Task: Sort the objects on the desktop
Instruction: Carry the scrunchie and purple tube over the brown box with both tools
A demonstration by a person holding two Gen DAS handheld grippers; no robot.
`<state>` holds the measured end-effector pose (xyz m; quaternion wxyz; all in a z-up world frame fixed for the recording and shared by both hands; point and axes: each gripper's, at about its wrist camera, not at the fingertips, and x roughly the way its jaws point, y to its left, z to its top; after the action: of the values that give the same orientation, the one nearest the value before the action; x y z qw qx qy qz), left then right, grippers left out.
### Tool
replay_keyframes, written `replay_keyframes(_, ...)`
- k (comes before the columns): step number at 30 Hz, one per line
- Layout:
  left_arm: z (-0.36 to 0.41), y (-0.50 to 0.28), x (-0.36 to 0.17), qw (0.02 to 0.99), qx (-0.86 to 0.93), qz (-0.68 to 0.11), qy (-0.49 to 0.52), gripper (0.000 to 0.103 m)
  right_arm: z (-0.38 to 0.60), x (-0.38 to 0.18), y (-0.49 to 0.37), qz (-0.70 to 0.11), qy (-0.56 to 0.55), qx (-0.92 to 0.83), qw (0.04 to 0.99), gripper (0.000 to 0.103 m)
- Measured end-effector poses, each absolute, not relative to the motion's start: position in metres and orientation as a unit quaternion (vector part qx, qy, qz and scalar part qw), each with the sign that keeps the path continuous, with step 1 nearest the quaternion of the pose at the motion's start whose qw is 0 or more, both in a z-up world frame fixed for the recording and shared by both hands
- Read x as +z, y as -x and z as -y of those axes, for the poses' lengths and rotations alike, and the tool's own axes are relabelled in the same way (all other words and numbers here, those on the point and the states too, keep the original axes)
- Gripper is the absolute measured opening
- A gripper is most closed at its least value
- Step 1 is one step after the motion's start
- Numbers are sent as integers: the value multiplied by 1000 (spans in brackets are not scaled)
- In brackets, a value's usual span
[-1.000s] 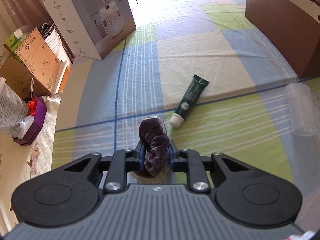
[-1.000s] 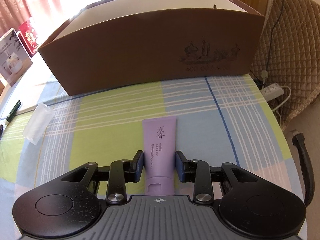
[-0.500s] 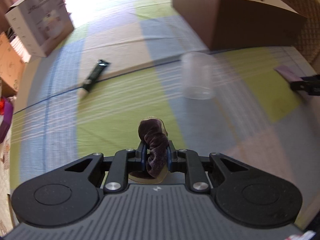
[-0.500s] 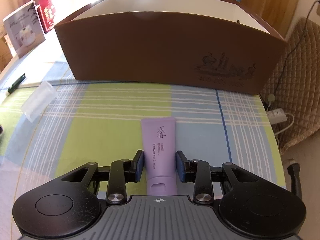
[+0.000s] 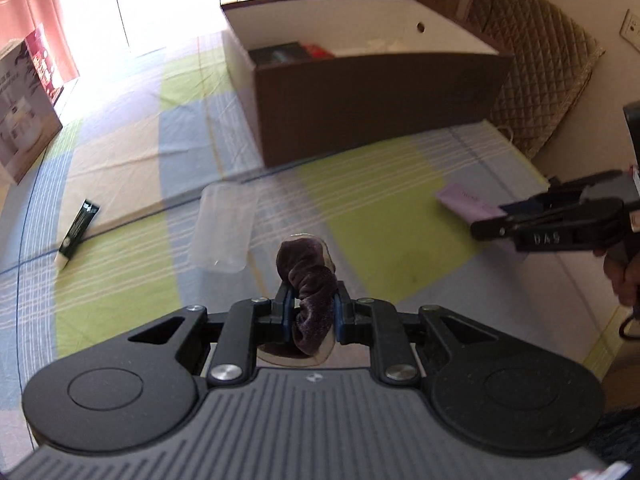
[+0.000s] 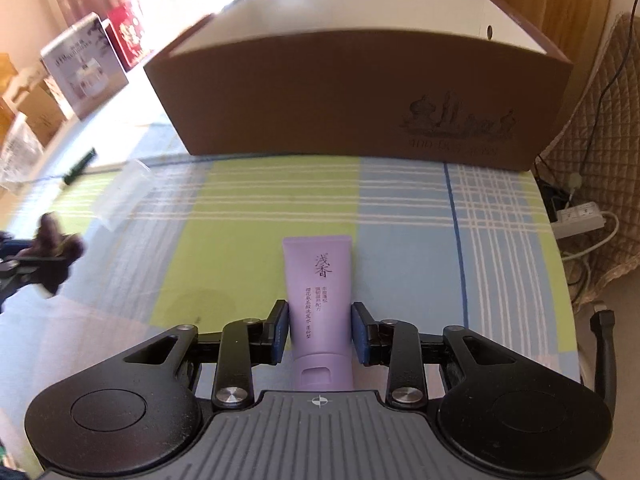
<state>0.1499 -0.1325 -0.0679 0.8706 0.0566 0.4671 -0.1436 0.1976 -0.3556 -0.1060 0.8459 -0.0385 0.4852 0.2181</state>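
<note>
Scrunchie swung round toward the brown box

The purple scrunchie [image 5: 310,286] is kept pinched in the left hand-held gripper [image 5: 310,312], now aimed at the brown box [image 5: 376,92] instead of the green tube [image 5: 78,227], so a drop-off looks close. The lilac tube [image 6: 320,292], lying before the box, is straddled by the spread right hand-held gripper [image 6: 320,334], seemingly ungripped. Items inside the box are shown only by the left view.

Bright daylight from the blown-out window [image 5: 160,4] at the back, fisheye-bent edges; left side seemingly motion-blurred
</note>
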Motion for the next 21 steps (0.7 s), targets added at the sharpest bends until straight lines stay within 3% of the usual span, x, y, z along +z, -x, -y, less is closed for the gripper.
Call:
replay_keyframes(10,179,-189,-18,898,-160,-408,-46,16,385,-44,-209,-424,-4,244,872,30)
replay_keyframes(21,217,-276,19,918,-161,-358,-54,16,393,7,-278,-362,-19,243,900,30)
